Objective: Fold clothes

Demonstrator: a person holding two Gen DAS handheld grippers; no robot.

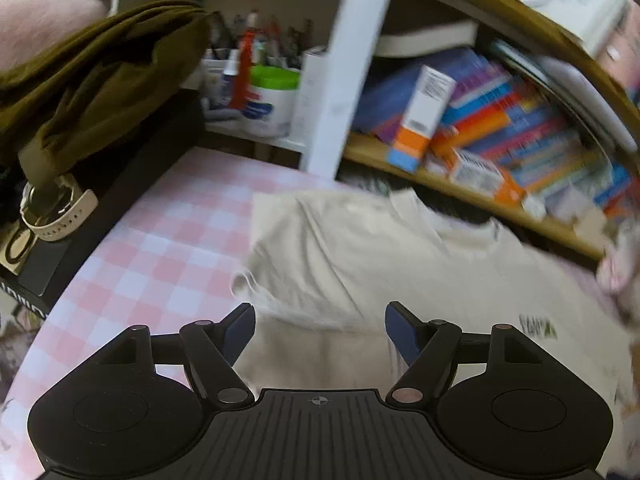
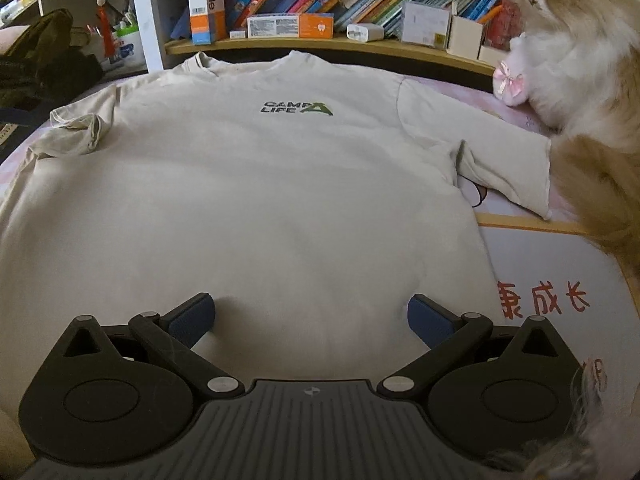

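A beige T-shirt [image 2: 256,184] with a small green "CAMP LIFE" print lies flat, front up, on a pink checked cloth [image 1: 160,248]. Its left sleeve [image 2: 76,128] is bunched up; its right sleeve [image 2: 508,168] lies spread out. My right gripper [image 2: 311,314] stands open over the shirt's lower part, nothing between its fingers. In the blurred left wrist view the same T-shirt [image 1: 360,264] fills the middle, and my left gripper [image 1: 320,320] hangs open above its left side near the crumpled sleeve [image 1: 248,284], holding nothing.
A fluffy orange-and-white cat [image 2: 580,92] sits at the shirt's right edge beside a pink bow toy [image 2: 510,84]. A shelf of books and boxes [image 2: 320,4] runs along the back. An olive garment [image 1: 92,80], a watch [image 1: 60,208] and a dark box [image 1: 120,184] sit at the left.
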